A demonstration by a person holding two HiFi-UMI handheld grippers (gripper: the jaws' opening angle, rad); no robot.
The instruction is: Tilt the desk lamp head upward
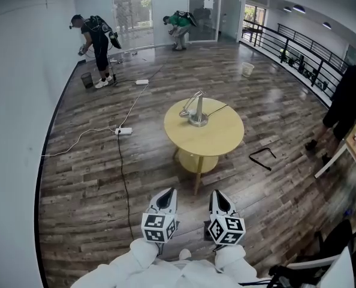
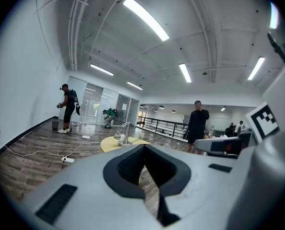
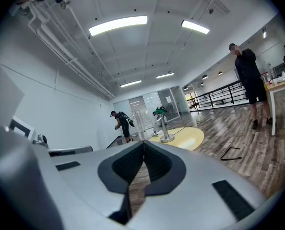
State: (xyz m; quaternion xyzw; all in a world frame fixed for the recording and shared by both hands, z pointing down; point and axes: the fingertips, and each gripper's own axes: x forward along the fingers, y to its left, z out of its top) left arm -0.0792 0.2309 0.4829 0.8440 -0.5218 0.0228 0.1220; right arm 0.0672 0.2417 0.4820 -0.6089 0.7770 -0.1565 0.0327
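Desk lamp (image 1: 195, 109) stands on round yellow table (image 1: 217, 138), wood-plank floor (image 1: 88, 179)

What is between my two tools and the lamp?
Head view: only wooden floor and the near part of the yellow table lie between the left tool, the right tool and the desk lamp.

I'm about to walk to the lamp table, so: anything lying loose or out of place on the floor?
Yes. A power strip with trailing cables lies left of the round table; a bent black bar lies loose on its right.
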